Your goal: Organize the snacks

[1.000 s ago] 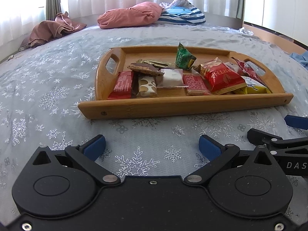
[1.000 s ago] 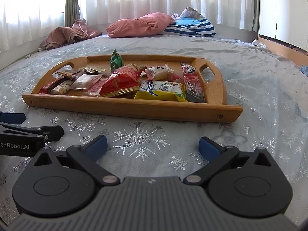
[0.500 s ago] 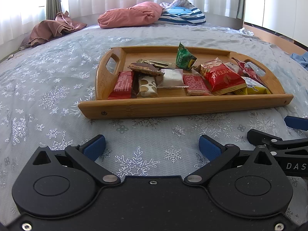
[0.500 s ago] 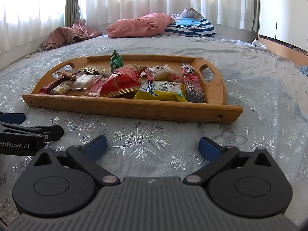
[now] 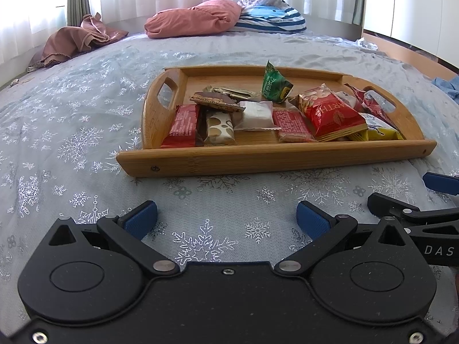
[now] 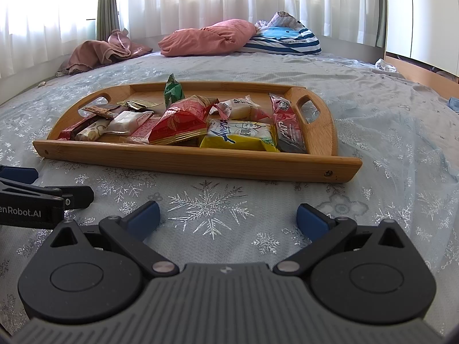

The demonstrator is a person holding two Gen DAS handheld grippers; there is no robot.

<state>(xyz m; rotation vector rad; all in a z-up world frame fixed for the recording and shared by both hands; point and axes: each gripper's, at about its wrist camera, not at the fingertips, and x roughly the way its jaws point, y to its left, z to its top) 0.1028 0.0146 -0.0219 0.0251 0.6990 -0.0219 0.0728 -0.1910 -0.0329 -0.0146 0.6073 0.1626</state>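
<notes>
Snowflake bedspread (image 5: 71, 132) underneath. Pink pillow (image 5: 195, 18) and striped cushion (image 5: 269, 21) sit up top. White curtains (image 6: 215, 0) hang behind

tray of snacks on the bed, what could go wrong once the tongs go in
1. The wooden tray sits on a soft bedspread, so pressing down may tip it.
2. The red bag overlaps the yellow packet and its neighbours, so pulling one may drag others.
3. The green packet stands upright and could topple if brushed.

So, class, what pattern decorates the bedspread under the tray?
Silver snowflakes on the pale blue bedspread; right wrist view.
</notes>
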